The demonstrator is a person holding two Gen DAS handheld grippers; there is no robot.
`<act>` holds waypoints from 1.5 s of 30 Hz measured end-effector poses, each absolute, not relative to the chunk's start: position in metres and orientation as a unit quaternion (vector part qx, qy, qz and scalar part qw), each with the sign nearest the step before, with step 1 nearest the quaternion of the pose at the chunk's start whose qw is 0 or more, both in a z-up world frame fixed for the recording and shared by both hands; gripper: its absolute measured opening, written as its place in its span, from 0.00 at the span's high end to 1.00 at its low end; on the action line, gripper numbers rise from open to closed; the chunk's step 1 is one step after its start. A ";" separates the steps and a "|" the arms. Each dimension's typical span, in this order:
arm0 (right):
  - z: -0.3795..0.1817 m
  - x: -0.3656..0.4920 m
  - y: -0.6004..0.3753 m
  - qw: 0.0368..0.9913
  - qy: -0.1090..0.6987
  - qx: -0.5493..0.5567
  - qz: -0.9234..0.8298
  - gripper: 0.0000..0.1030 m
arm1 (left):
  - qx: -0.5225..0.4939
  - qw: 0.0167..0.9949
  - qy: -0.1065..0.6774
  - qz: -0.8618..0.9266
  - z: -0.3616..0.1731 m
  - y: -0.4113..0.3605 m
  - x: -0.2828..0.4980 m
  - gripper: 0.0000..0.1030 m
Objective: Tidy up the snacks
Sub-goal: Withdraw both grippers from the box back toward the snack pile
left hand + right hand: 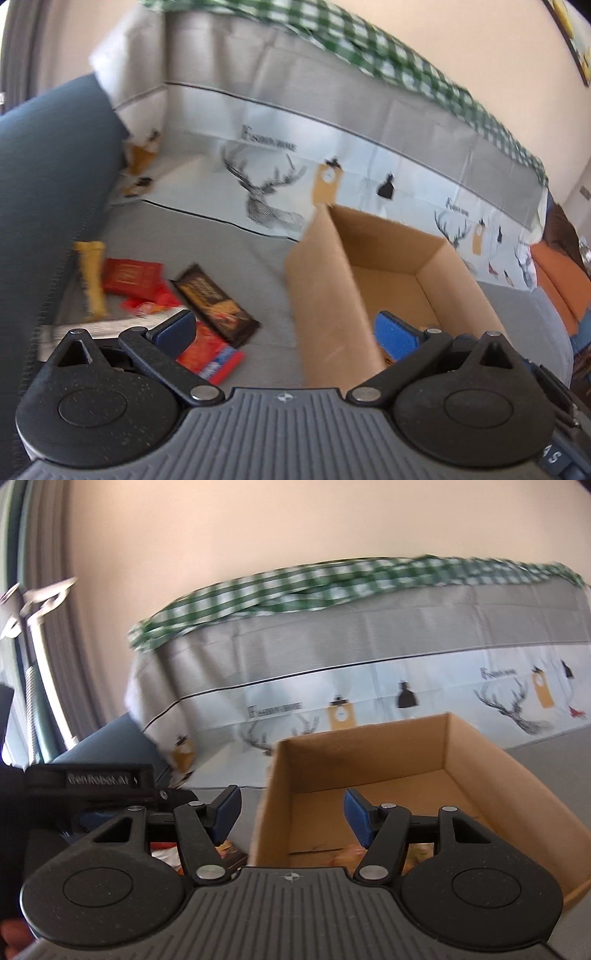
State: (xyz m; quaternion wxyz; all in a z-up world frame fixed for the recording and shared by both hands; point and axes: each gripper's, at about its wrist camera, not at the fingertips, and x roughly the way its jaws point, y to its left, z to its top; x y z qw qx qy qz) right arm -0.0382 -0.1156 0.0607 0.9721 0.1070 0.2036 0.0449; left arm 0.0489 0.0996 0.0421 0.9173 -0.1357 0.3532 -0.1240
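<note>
The left claw [284, 328] stands wide apart and holds nothing; its near finger hangs over the snacks, its far one over the box [391, 284]. The right claw [291, 812] is likewise apart and empty, straddling the near wall of the box, with something pale and packet-like just visible on the box floor below it, too hidden to name.

The loose snacks lie in a heap on the grey sofa seat [258, 266], left of the box and well clear of it: a dark bar [216, 301] on top, a red packet [131, 277] behind, a red-and-blue packet [212, 352] nearest the claw, a yellow stick [90, 277] by the blue cushion [48, 192].

The step looks to be fetching the next snack. The dark bar seems the best choice, since it lies flat and uppermost. I would come straight down, fingers across its narrow width, and close gently; the wrapper is probably slippery. Lift clear before swinging right, high enough to pass the box wall.
</note>
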 end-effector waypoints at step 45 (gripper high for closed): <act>-0.052 0.056 0.071 0.896 0.371 -0.058 0.238 0.42 | -0.017 0.890 0.443 -0.101 -0.042 0.170 0.123 0.14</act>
